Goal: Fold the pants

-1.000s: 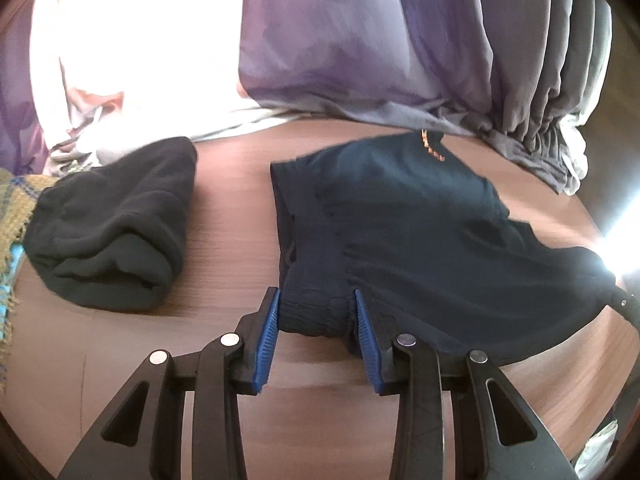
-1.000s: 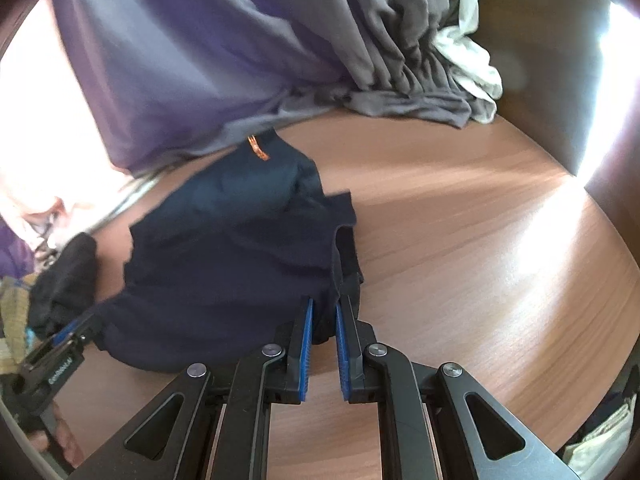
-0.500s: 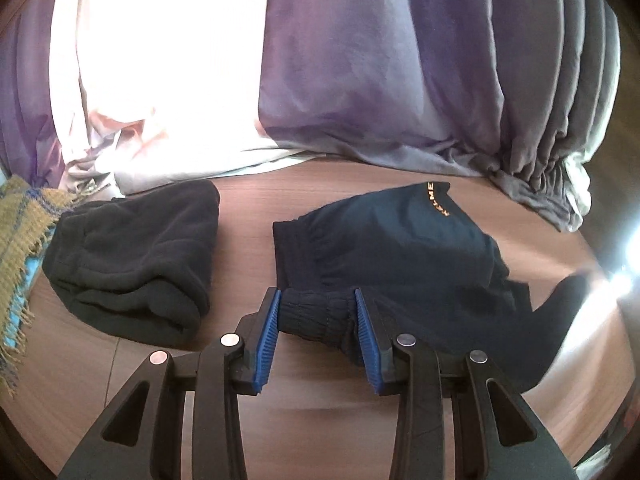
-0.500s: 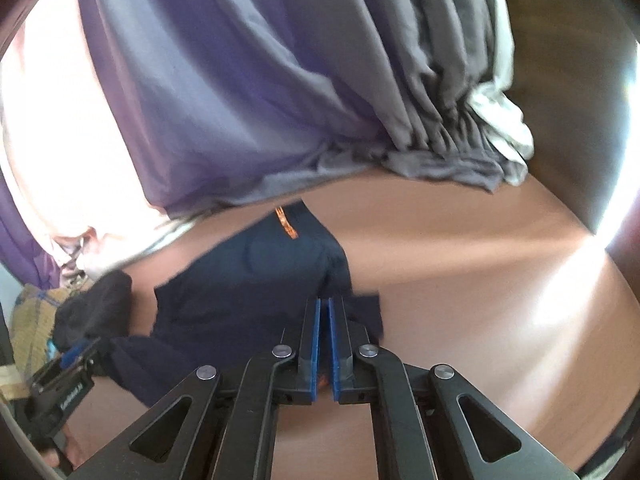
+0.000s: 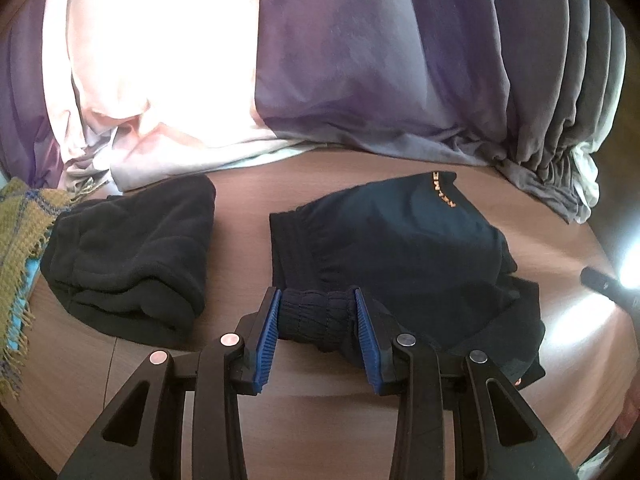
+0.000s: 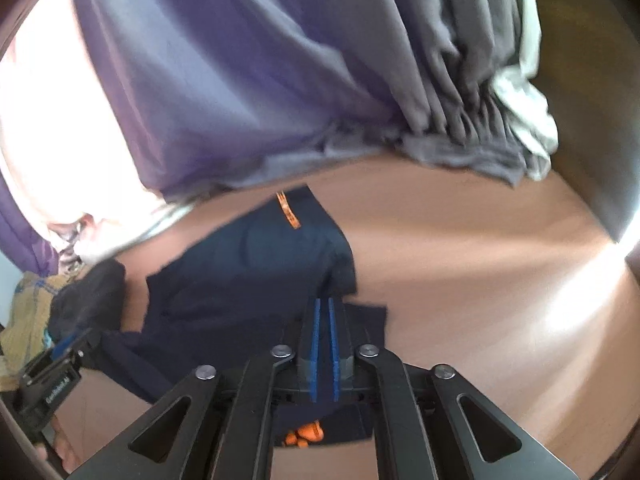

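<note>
Dark navy pants with an orange logo lie bunched on the brown table. My left gripper is shut on the gathered waistband, which fills the gap between the blue pads. In the right wrist view the same pants spread to the left. My right gripper is shut on a pants edge, its pads nearly touching, and dark cloth with an orange mark hangs below it. The left gripper shows at the lower left of that view.
A folded black fleece garment lies left of the pants. A green-yellow plaid cloth is at the far left. Purple and grey curtains hang behind the table and pool at its back edge. Bright glare falls on the right.
My right gripper has closed fully on the pants edge and lifted it, moving it leftward over the rest. My left gripper has risen with the waistband held.
</note>
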A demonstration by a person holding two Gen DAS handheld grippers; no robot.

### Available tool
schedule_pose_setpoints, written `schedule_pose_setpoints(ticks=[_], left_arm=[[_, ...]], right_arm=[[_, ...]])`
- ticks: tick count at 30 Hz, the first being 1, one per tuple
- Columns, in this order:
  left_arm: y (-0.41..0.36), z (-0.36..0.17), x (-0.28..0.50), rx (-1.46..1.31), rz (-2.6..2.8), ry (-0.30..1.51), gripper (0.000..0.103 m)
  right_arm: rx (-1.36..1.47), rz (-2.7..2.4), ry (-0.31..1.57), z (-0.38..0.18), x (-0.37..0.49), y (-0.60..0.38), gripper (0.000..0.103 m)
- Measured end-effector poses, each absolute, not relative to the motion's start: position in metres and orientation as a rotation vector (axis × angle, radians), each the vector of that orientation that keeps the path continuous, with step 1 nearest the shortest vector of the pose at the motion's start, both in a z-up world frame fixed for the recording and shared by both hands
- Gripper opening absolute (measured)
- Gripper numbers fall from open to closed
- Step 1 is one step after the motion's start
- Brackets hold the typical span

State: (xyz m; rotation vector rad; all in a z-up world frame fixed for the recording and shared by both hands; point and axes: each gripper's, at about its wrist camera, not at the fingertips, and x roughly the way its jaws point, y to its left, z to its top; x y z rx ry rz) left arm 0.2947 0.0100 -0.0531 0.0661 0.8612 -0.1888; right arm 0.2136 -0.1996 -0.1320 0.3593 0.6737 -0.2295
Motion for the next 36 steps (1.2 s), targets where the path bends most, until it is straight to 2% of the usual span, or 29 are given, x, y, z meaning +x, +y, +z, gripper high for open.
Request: schedule_pose_setpoints(ticks=[1, 3, 17, 24, 26, 28, 30, 36], left_arm=[[0.010, -0.054, 0.294, 0.068, -0.189, 0.864, 0.037], [0.010, -0.055, 0.293, 0.074, -0.189, 0.869, 0.037], [0.016, -0.068, 0.292, 0.057, -0.178, 0.918, 0.037], [0.016, -0.072, 0.294, 0.056, -0.173, 0.930, 0.037], [0.017, -0.073, 0.294, 0.055, -0.172, 0.934, 0.037], [0.017, -0.073, 0.294, 0.051, -0.171, 0.938, 0.037], [0.017, -0.072, 0.292, 0.050, -0.173, 0.935, 0.037], [0.020, -0.059, 0.285, 0.019, -0.194, 0.908, 0.037]], right_arm=[[0.371, -0.239, 0.706, -0.139, 0.213, -0.201, 0.026], [0.397, -0.247, 0.734, -0.149, 0.210, -0.202, 0.030], [0.525, -0.213, 0.940, -0.209, 0.215, -0.198, 0.030], [0.547, -0.217, 0.957, -0.223, 0.226, -0.201, 0.030], [0.550, -0.210, 0.959, -0.224, 0.228, -0.200, 0.028], [0.543, -0.200, 0.958, -0.223, 0.229, -0.199, 0.008], [0.534, -0.201, 0.937, -0.216, 0.226, -0.199, 0.005], [0.493, -0.207, 0.794, -0.167, 0.208, -0.197, 0.005]])
